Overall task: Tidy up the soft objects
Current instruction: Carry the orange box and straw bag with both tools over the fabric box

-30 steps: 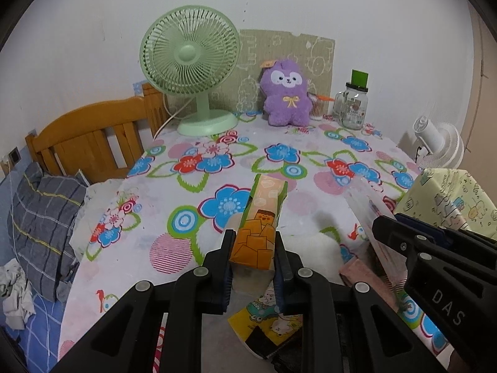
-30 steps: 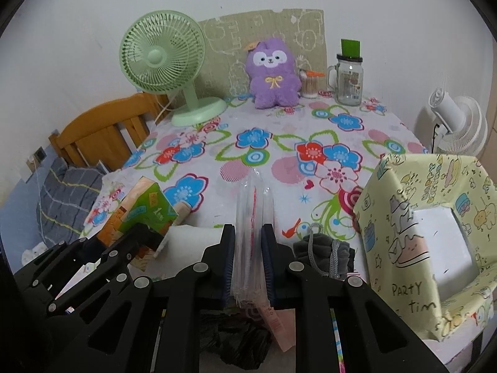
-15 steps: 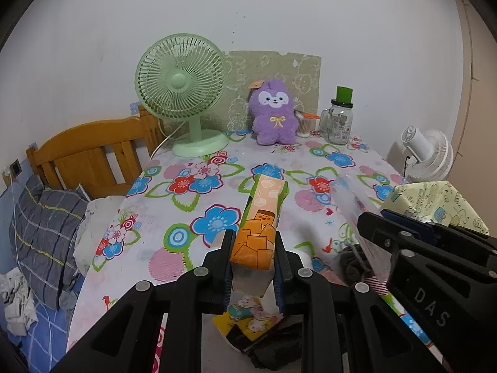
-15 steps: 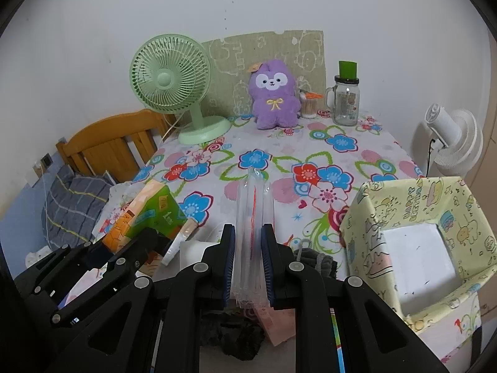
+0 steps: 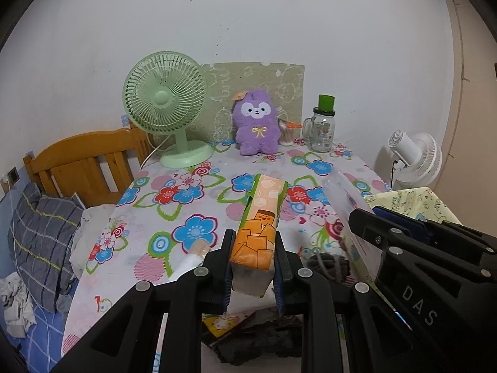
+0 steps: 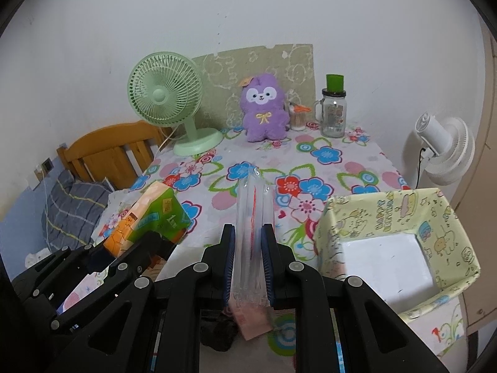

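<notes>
In the left wrist view, the left gripper [image 5: 252,267] is clamped on an orange tissue pack [image 5: 259,230], its pads pressing both sides of the pack's near end, so the pack juts forward above the flowered tablecloth [image 5: 186,192]. To the right, the right gripper [image 5: 366,227] pinches a clear plastic packet [image 5: 344,195], and a dark cloth [image 5: 326,262] lies on the table just below and between the two tools. At the far edge stand a green fan [image 5: 166,105], a purple plush toy [image 5: 256,124] and a glass jar [image 5: 323,130] with a green lid. In the right wrist view, the right gripper [image 6: 248,267] is closed on the clear plastic packet [image 6: 253,217], which stands upright on edge between the pads. The left gripper [image 6: 130,248] sits at the left, gripping the tissue pack [image 6: 149,217], whose green side faces this camera. An open yellow patterned box [image 6: 388,248] with a white floor rests on the table at the right, beside the packet.
</notes>
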